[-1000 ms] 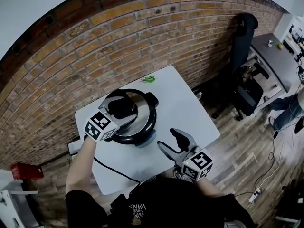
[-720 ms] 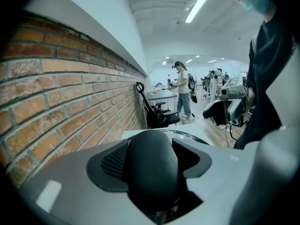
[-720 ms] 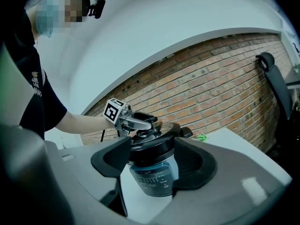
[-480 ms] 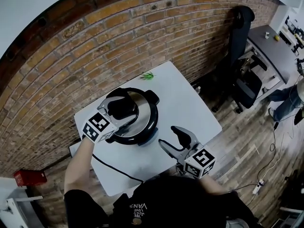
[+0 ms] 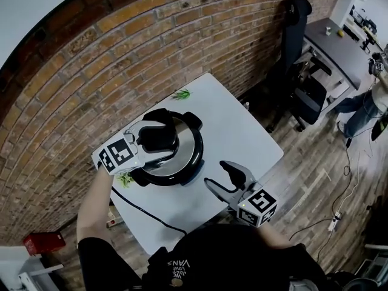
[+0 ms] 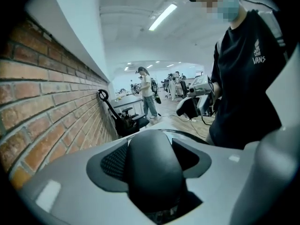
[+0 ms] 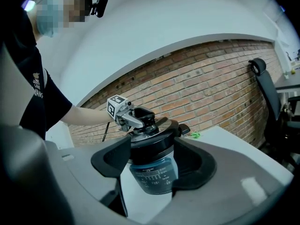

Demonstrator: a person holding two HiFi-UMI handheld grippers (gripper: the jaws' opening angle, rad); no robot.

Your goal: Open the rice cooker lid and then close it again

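Opening step: the left hand-held gripper [image 5: 159, 142], jaws just closing, clasped the lid knob [image 6: 152, 168]; the right hand-held gripper [image 5: 217, 174] hung released. Next called for lifting the lid [image 5: 187, 139].

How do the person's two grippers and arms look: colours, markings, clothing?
Both the left gripper and the right gripper have grey bodies and curved, black-lined jaws, and each carries a white cube with black square markers. The person wears a black short-sleeved T-shirt with white print. The left gripper's jaws have just been closing, with the lid knob between them.
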